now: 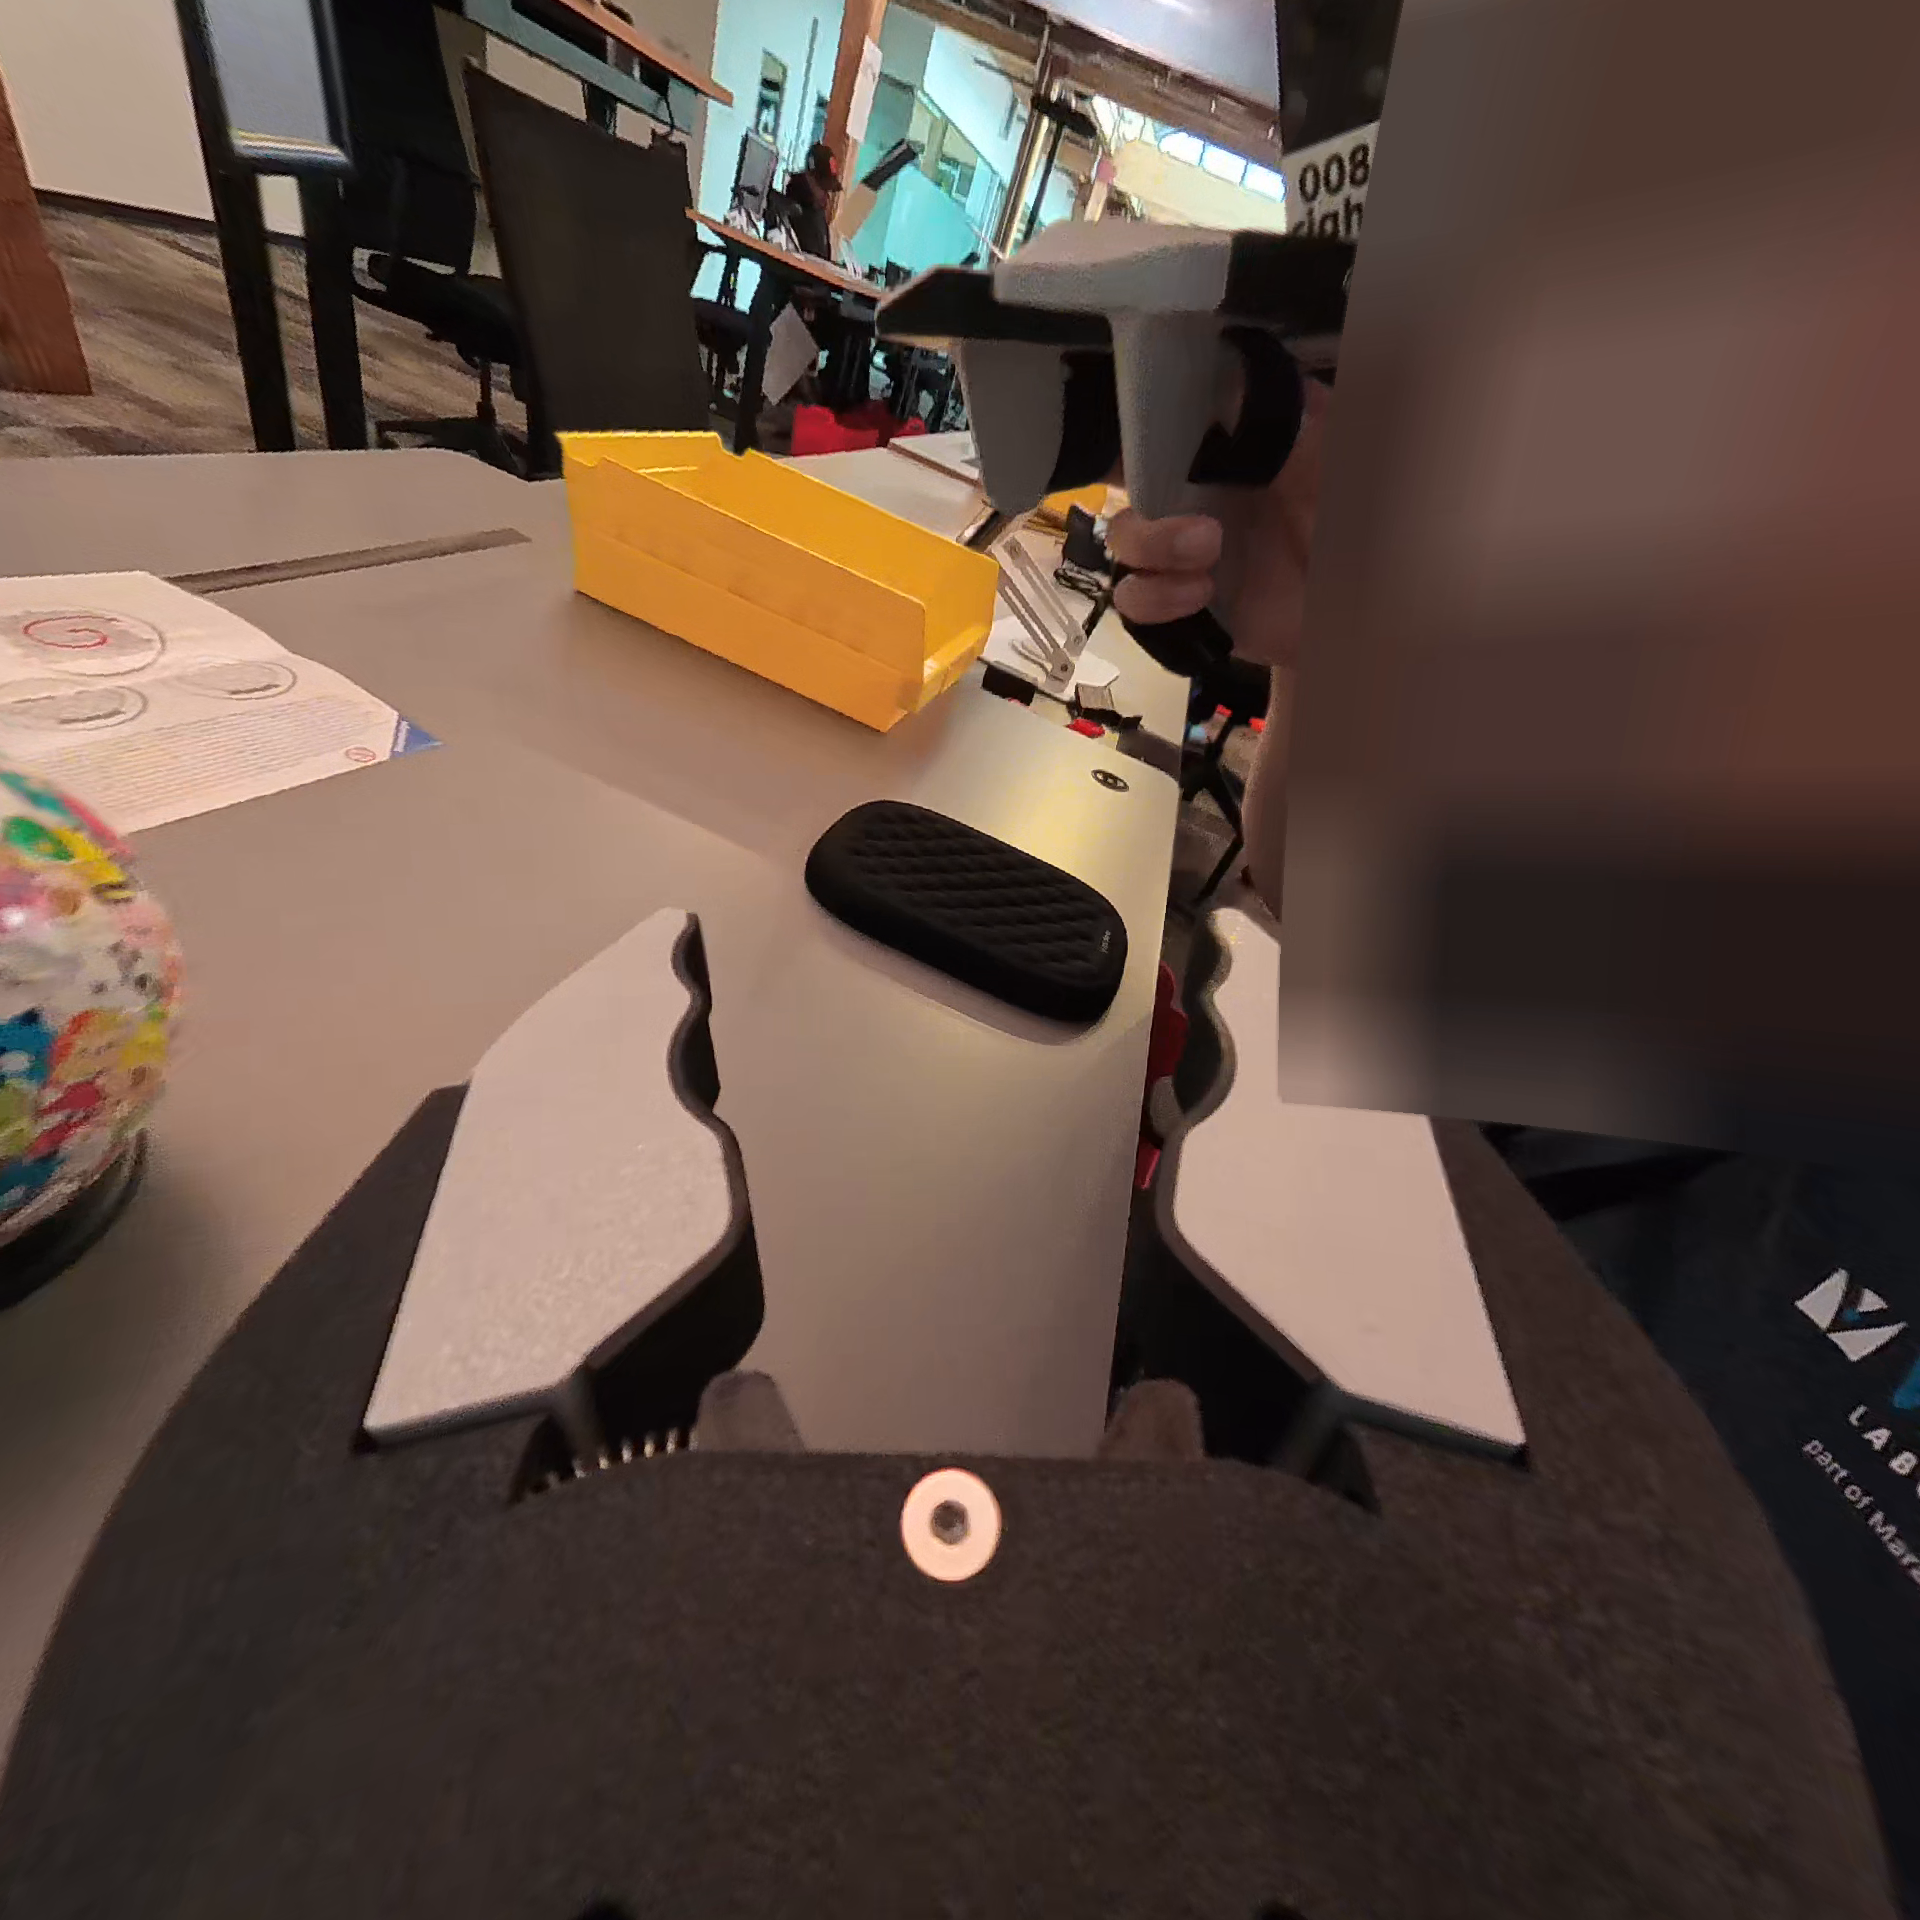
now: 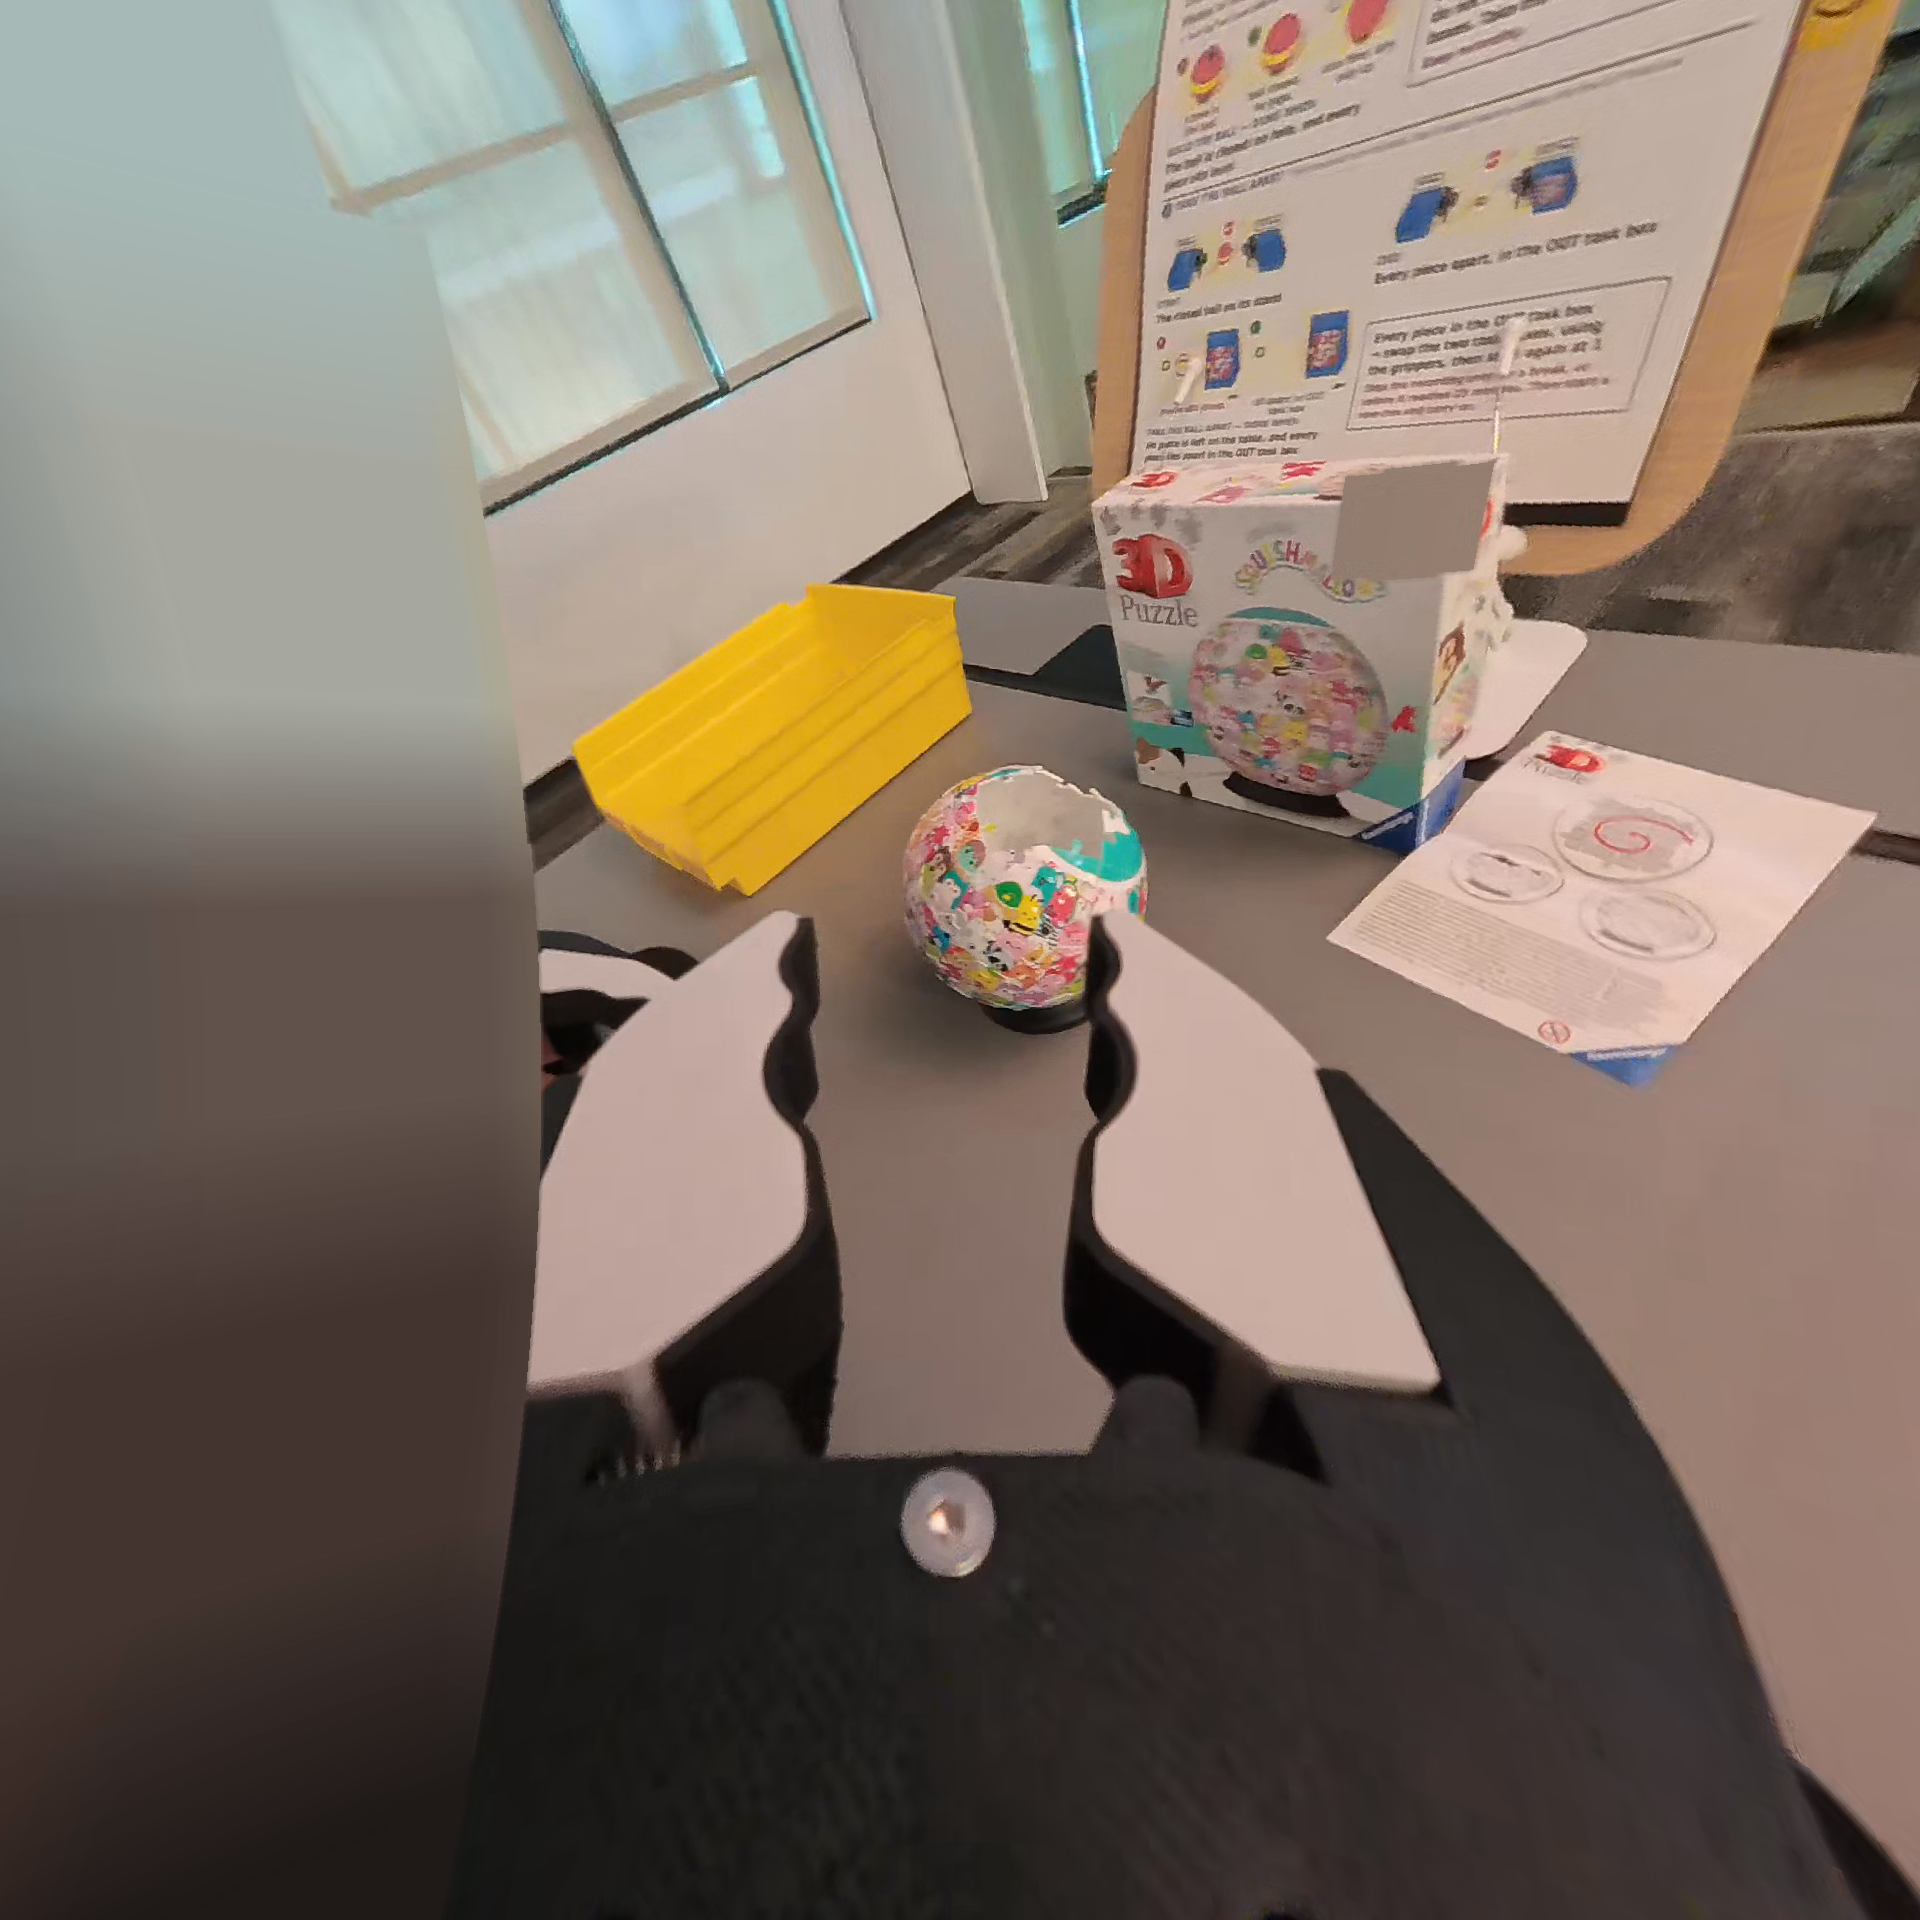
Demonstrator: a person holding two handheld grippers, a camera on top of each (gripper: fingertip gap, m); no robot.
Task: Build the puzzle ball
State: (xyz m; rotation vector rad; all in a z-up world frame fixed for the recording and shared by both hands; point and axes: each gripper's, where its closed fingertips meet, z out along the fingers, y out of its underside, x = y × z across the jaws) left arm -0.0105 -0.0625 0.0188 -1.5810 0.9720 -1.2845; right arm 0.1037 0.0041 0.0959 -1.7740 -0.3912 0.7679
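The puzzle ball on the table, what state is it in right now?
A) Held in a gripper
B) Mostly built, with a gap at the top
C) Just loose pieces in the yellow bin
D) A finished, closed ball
B: the puzzle ball sits on its dark stand with a jagged opening at the top showing its white inside, and neither gripper holds it.

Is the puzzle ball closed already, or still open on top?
Still open: the puzzle ball on its black stand has a jagged hole on top, showing its white inside.
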